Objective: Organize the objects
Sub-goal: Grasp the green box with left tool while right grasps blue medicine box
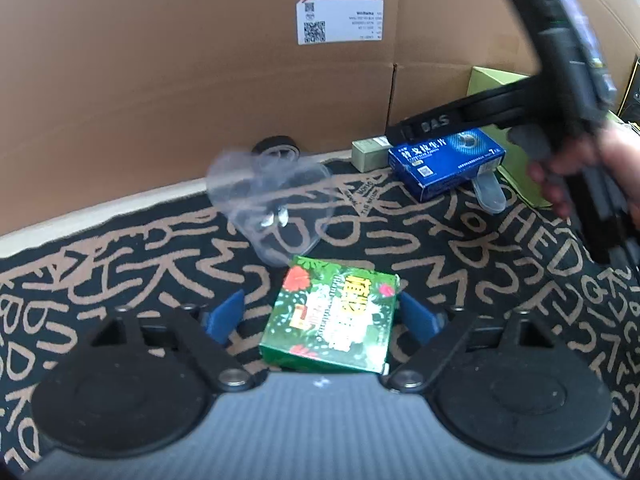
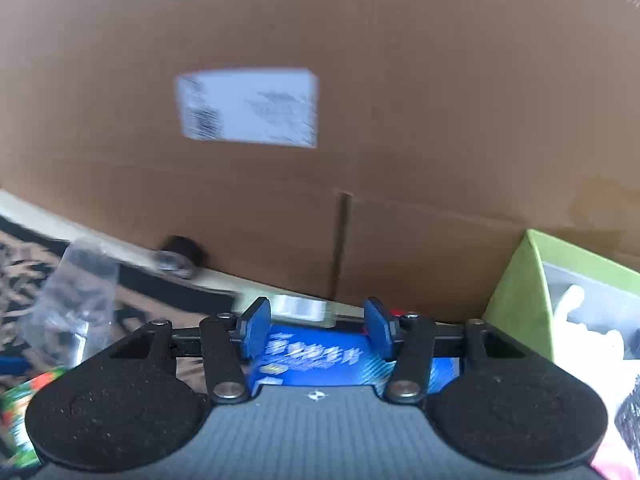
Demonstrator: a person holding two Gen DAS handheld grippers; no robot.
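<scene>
Jaws wide on left gripper [image 1: 320,316], blue pads either side of green floral box [image 1: 332,320], gaps visible both sides, no grip yet. Jaws partly open on right gripper [image 2: 318,330], blue carton [image 2: 316,360] below and between the pads, contact not clear through the blur, so not counted as held.

Landmark: big cardboard wall [image 1: 160,80].
- Green floral box: well in front of the wall, on the lettered rug [image 1: 120,264].
- Blue carton: nearer the wall's foot, just beside a small pale box [image 1: 368,154].
- Clear plastic bag [image 1: 268,200]: between wall and green floral box.
- Lime-green box [image 2: 516,300]: at the wall's foot, right of the blue carton.

Step, by judgement: pre-grasp on both boxes. Next: close left squarely on the box's side faces; settle right before closing, since blur suggests motion.

Writing: Chinese text on both boxes, not readable with confidence; QR codes on wall label [image 1: 340,22], text too small; "DAS"-like letters on the right gripper's body.
</scene>
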